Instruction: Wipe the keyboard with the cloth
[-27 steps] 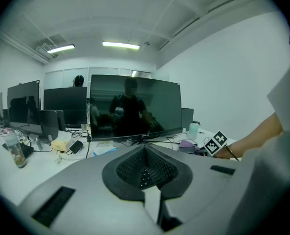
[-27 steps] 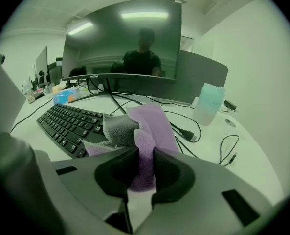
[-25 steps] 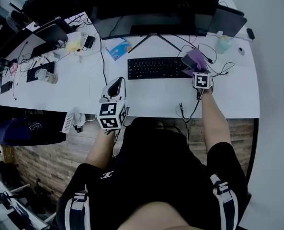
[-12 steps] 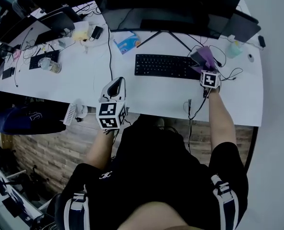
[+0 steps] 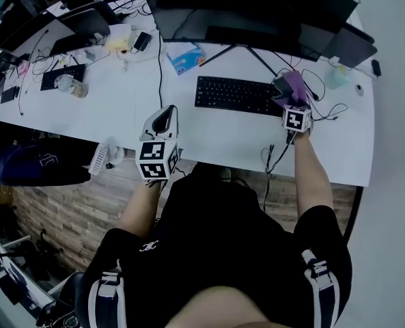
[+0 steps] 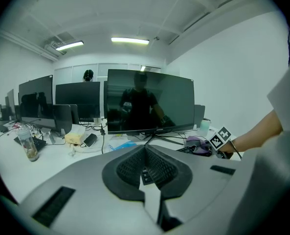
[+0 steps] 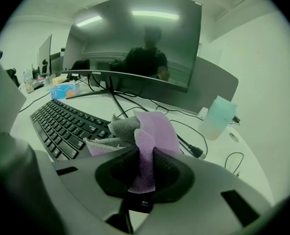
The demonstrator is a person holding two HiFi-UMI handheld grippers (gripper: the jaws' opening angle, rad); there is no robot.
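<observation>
Two jaws of the right gripper point(image 7: 145, 166) first: shut tight on a soft purple and grey cloth point(image 7: 153, 131), with the cloth bunched up and poking out past the tips. Hangs low over the right end of the flat black keyboard point(image 7: 61, 124). Hard to tell if the cloth touches the keys. From the head view, held out at the end of a bare arm, over the long white desk point(image 5: 209, 134).

Next, the left gripper point(image 6: 145, 153): jaws pressed together, with nothing between them. Held up near the front edge of the desk, well apart from the keyboard point(image 5: 233, 94) and off to its left. Points toward the big dark curved monitor point(image 6: 149, 102).

Farther out, behind the keyboard: that same monitor point(image 5: 257, 16), up on thin black legs. Just to the right of the cloth point(image 5: 292, 83): thin black cables point(image 7: 196, 131) lying loose on the desk. A little past those, a pale see-through plastic bottle point(image 7: 218, 115), standing upright near the back edge. Behind the left end of the keyboard, a small blue packet point(image 5: 186, 57), lying flat. Far off to the left, a clear plastic cup point(image 5: 65, 85), and more dark screens point(image 6: 37, 99) in a row along the desk.
</observation>
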